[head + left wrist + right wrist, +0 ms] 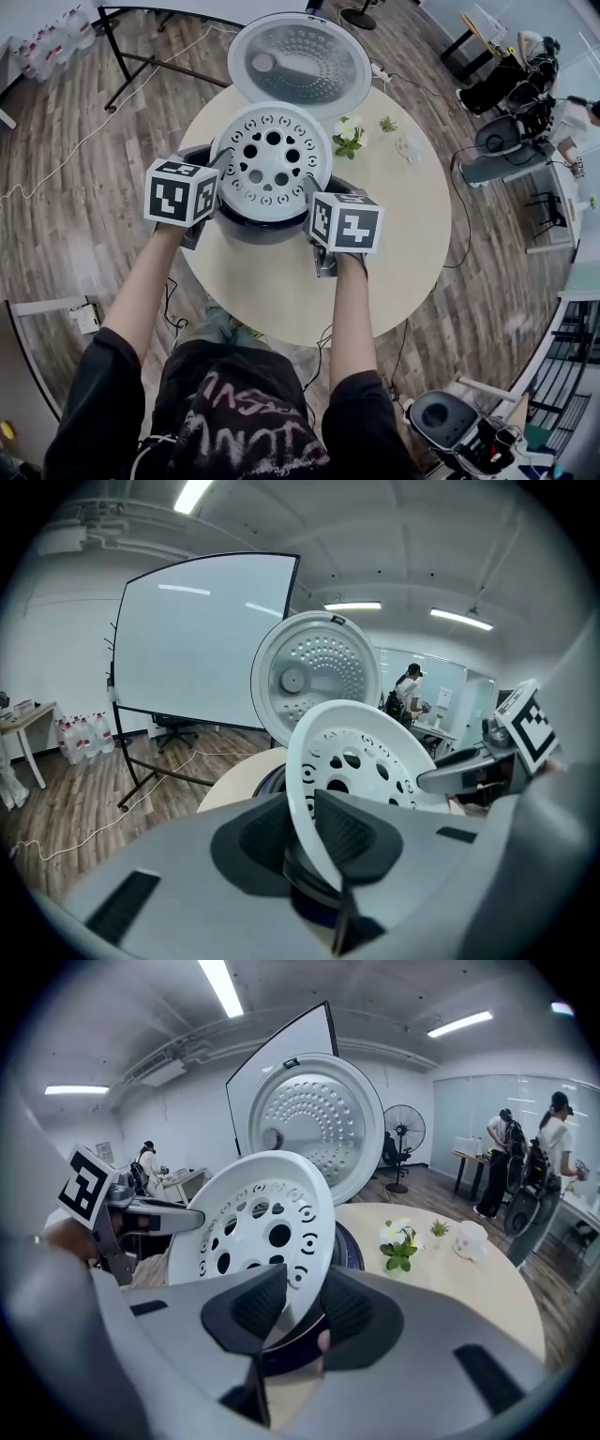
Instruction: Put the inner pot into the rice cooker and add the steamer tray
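Observation:
I hold a white perforated steamer tray (272, 155) level between both grippers, right over the open dark rice cooker (258, 230). My left gripper (219, 169) is shut on the tray's left rim, my right gripper (314, 194) on its right rim. In the left gripper view the tray's (361, 761) edge sits pinched between the left gripper's (306, 836) pads. The right gripper view shows the tray's (262, 1232) rim between the right gripper's (300, 1307) pads. The cooker's lid (300, 61) stands open behind. The tray hides the inside of the cooker.
The cooker stands on a round pale table (394, 244). A small green plant (349, 136) and a white cup (408, 147) sit to the right of the cooker. A whiteboard on a stand (202, 649) and people (553, 1147) are in the room behind.

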